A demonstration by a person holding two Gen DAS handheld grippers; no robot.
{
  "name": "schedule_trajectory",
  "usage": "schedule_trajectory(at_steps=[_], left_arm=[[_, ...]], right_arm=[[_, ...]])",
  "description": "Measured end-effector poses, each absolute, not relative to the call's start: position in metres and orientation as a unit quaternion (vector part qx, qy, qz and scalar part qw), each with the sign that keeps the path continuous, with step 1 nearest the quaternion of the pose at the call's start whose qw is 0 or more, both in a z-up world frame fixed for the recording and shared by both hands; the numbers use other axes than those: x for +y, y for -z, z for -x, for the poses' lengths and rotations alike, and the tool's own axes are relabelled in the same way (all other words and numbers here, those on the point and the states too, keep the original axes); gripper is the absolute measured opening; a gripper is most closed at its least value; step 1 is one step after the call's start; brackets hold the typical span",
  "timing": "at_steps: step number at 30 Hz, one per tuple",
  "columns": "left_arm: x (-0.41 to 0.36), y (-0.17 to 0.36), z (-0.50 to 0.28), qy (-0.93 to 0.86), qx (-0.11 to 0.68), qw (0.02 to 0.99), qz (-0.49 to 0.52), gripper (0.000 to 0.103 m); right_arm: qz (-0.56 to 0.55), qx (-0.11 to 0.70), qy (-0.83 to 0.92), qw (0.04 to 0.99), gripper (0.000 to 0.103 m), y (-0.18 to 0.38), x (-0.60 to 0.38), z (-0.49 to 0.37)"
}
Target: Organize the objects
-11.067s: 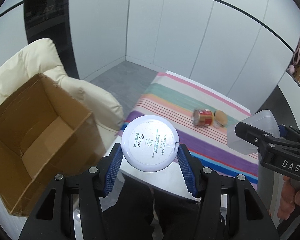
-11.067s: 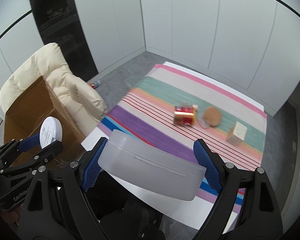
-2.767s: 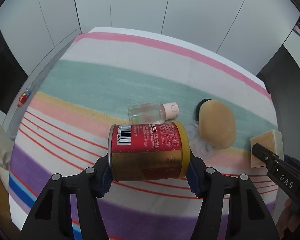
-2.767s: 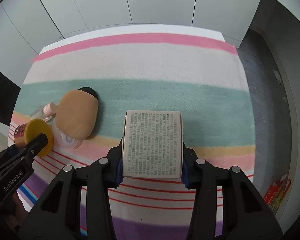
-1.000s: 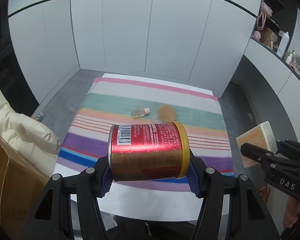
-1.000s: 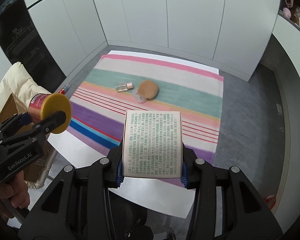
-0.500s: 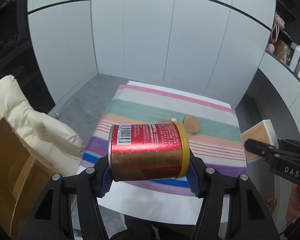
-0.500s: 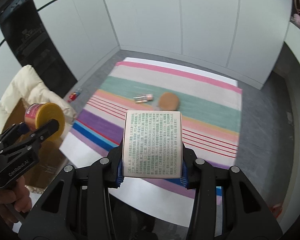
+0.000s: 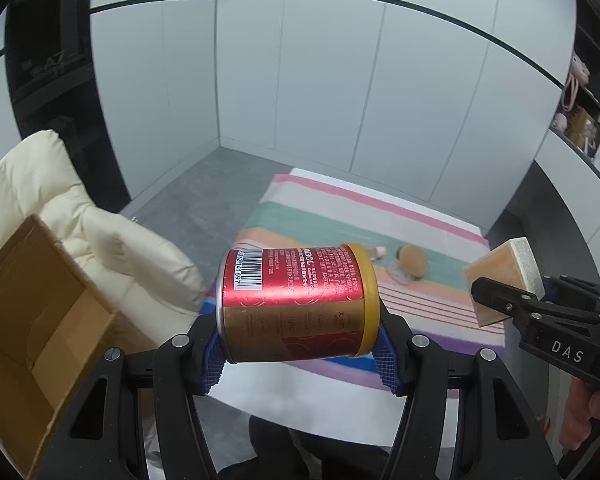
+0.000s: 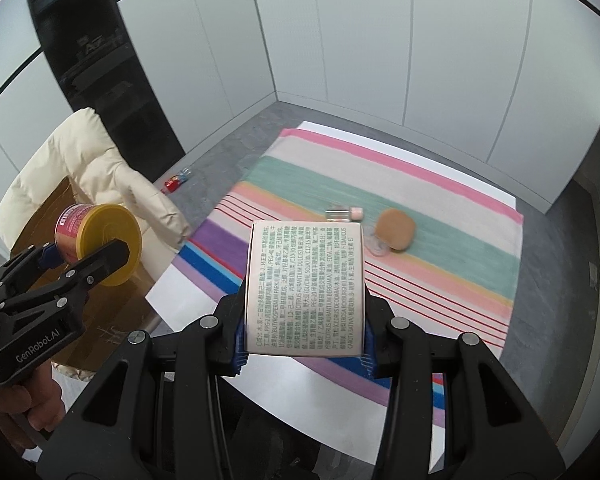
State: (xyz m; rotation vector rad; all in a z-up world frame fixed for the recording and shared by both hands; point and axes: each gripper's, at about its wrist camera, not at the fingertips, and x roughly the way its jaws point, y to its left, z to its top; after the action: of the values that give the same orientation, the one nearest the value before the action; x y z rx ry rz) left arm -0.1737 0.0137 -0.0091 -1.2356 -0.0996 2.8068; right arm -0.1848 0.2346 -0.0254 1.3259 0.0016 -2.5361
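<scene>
The striped cloth (image 10: 440, 216) covers a white surface (image 10: 188, 300) whose near left edge lies beside a cream armchair (image 9: 40, 200); grey floor stays open beyond. An open cardboard box (image 9: 32, 320) sits on the chair, its visible interior bare. Compared with half a second ago, the box looms larger at left. The left gripper (image 9: 298, 354) is clamped on a red can (image 9: 296, 304), the right gripper (image 10: 305, 350) on a printed carton (image 10: 306, 288), both held above the surface. A tan pouch (image 10: 394, 229) and small bottle (image 10: 344, 213) lie far on the cloth.
</scene>
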Motion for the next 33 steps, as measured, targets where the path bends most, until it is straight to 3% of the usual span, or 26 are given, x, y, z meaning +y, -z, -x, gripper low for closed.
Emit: schedule_trajectory(at_steps=[33], left_arm=[[-0.112,0.017,0.147,-0.909,-0.073,-0.075,0.404,0.062]], right_arm=[[-0.435,0.085,0.855,0.270,0.044,0.022,0.067,0.180]])
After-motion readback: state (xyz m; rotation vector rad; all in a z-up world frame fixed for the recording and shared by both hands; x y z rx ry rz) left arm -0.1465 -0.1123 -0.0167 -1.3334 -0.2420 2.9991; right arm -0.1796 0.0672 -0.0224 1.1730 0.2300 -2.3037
